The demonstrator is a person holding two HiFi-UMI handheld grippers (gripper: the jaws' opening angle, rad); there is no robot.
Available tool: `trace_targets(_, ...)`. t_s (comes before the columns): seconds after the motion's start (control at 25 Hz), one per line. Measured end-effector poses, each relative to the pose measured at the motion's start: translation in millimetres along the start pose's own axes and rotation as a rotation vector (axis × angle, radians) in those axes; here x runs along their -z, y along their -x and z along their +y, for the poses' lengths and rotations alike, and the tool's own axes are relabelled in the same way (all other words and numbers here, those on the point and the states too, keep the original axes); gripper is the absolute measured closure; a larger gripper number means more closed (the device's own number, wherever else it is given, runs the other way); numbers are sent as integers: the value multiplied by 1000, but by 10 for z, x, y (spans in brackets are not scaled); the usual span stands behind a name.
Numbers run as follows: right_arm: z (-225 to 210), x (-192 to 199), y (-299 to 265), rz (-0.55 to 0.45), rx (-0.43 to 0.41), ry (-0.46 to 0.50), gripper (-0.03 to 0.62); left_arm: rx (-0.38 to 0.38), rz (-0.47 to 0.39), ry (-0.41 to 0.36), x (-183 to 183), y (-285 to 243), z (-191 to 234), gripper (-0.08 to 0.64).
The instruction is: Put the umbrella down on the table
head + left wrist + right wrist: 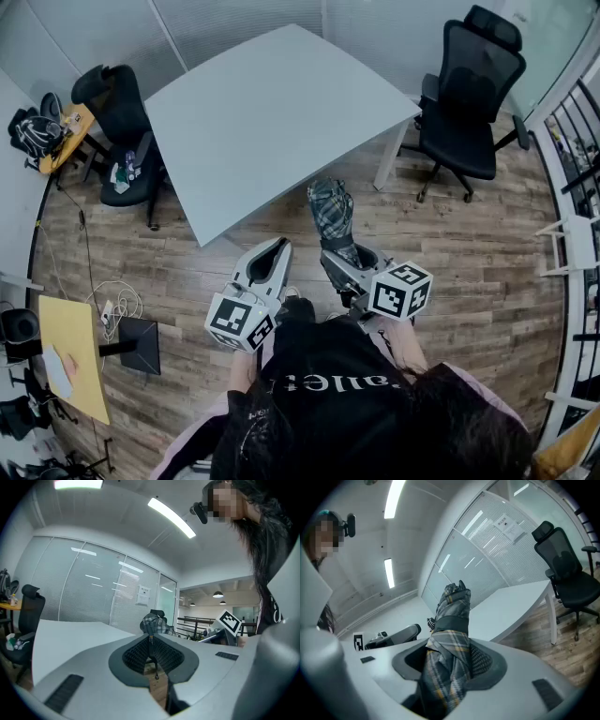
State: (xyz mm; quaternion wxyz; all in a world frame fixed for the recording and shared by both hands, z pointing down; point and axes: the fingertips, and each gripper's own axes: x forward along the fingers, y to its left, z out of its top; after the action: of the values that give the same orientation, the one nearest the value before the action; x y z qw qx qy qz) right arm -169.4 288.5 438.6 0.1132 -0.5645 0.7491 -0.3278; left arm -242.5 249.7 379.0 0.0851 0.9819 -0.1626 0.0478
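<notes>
Grey plaid cloth fills my right hand-held gripper [342, 261]: its jaws are clamped on the folded umbrella [332, 214], which sticks out forward past the fingertips, its strap wrapped round it just beyond them. The umbrella hangs in the air over the wooden floor [469, 262], its far end near the front edge of the white worktop [262, 112] and not on it. My left hand-held gripper [275, 248] is just beside it, jaws together and holding nothing.

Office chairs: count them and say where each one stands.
2. One black chair stands right of the table; the other chair at its left. Clutter at the left edge may hide more.
</notes>
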Motion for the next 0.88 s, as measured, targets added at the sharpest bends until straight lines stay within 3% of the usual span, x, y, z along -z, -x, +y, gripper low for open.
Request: trace_targets(0.88, -112, 131, 218, 16, 29, -35, 376, 10, 43, 2, 132, 35, -218, 528)
